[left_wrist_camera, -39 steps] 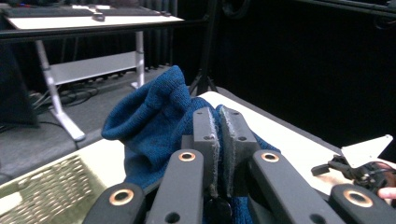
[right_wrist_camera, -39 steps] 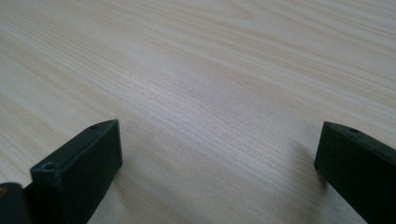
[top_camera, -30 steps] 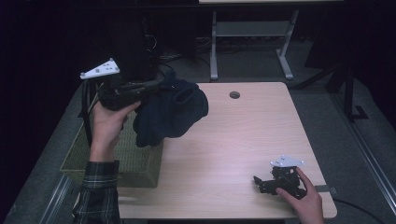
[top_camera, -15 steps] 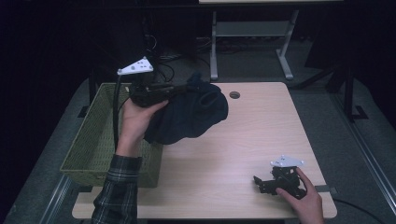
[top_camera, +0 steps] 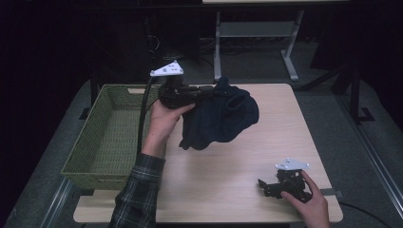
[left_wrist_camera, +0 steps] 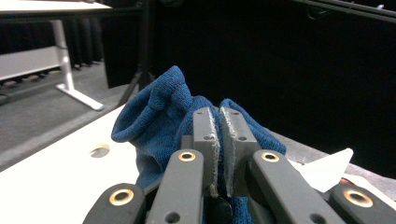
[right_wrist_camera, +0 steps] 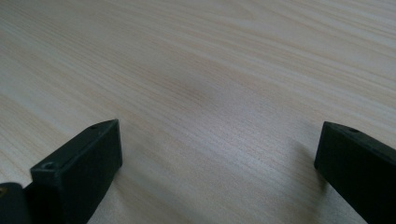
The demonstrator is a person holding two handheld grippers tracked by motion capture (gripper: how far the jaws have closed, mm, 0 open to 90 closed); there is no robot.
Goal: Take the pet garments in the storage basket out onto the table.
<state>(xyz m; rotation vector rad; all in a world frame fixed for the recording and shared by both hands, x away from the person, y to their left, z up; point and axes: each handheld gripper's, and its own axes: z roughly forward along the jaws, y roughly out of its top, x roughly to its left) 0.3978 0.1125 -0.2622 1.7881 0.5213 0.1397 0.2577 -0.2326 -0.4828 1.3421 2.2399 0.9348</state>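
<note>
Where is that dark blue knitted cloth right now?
The dark blue knitted cloth hangs clamped in the left gripper, above the light wooden table just right of the green woven basket in the high view.

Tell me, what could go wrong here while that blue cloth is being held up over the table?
The left gripper pinches only a small fold of the blue cloth, so the cloth might slip out and drop. Most of it hangs loose near the basket, where it could perhaps snag on the rim. The right gripper rests open on the table, too far off to catch it.
</note>
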